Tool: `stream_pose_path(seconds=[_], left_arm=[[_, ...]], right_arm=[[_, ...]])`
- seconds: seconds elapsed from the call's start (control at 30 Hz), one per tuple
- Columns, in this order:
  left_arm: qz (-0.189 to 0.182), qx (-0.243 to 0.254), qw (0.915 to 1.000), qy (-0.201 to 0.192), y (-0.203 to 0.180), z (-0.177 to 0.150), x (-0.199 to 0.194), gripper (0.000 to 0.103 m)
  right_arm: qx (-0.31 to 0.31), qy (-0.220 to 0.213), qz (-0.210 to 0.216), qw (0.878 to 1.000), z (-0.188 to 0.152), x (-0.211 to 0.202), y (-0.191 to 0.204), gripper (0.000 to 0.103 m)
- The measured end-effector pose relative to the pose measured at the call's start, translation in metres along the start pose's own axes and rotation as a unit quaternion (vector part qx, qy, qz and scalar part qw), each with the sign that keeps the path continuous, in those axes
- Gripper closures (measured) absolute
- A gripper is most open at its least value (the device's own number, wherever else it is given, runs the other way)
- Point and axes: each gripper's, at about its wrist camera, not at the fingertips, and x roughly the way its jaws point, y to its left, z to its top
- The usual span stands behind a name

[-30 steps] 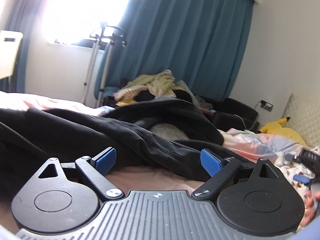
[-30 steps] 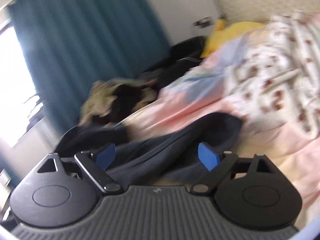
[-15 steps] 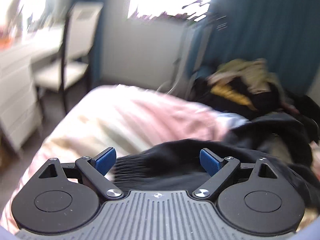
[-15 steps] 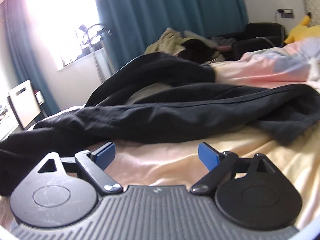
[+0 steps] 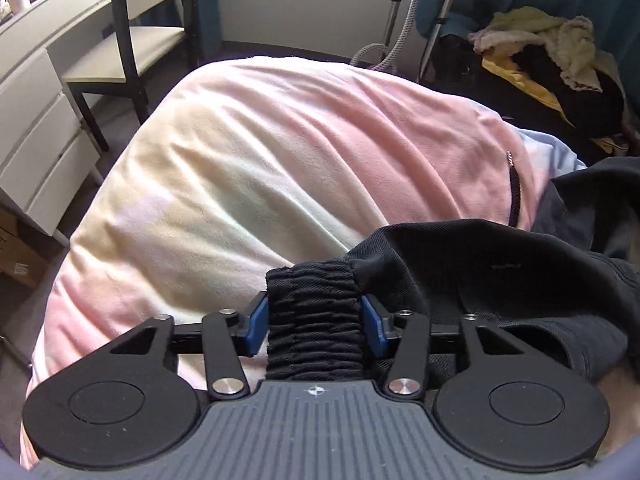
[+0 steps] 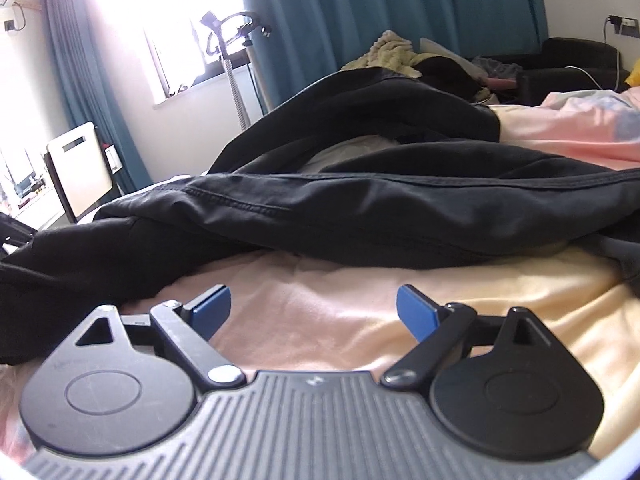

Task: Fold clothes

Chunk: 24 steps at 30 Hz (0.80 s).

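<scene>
A black garment (image 5: pixel 500 280) lies crumpled on a pink and yellow bed cover (image 5: pixel 280 152). Its ribbed cuff (image 5: pixel 314 292) runs between the blue pads of my left gripper (image 5: pixel 314 320), whose jaws are closing; both pads touch the cuff's sides. In the right wrist view the same black garment (image 6: pixel 380 208) stretches across the bed cover (image 6: pixel 520 280) ahead. My right gripper (image 6: pixel 314 308) stands open low over bare cover, short of the garment, with nothing between its fingers.
Past the bed's end stand a chair (image 5: pixel 132 52) and white drawers (image 5: pixel 36 128). A pile of other clothes (image 5: pixel 540 48) lies at the far right below teal curtains (image 6: pixel 360 8). A steamer stand (image 6: pixel 232 60) is by the window, a black sofa (image 6: pixel 572 56) at the wall.
My left gripper has swung left and tipped down toward the bed's end, and its jaws have narrowed onto the cuff. My right gripper has turned toward the garment and sunk lower, still open.
</scene>
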Motion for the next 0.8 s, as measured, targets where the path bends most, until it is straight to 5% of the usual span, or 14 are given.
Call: stream_pose_path(seconds=[0.2,0.47,0.63,0.8], left_arm=[[0.029,-0.004,0.9946,-0.1,-0.014,-0.009,-0.061,0.07],[-0.04,0.041,0.9752,-0.214,-0.034,-0.076,-0.188,0.072],[-0.1,0.038,0.9691,-0.222,-0.035,-0.155,-0.236,0.072],[-0.163,0.019,0.9661,-0.199,-0.042,-0.232,-0.244,0.072]], right_arm=[[0.012,-0.02,0.004,1.0,0.005,0.002,-0.006,0.012],[0.014,-0.058,0.03,0.998,0.011,-0.022,-0.003,0.012],[0.004,-0.092,0.054,0.994,0.017,-0.039,0.004,0.012],[0.008,-0.096,0.066,0.993,0.019,-0.046,0.008,0.012]])
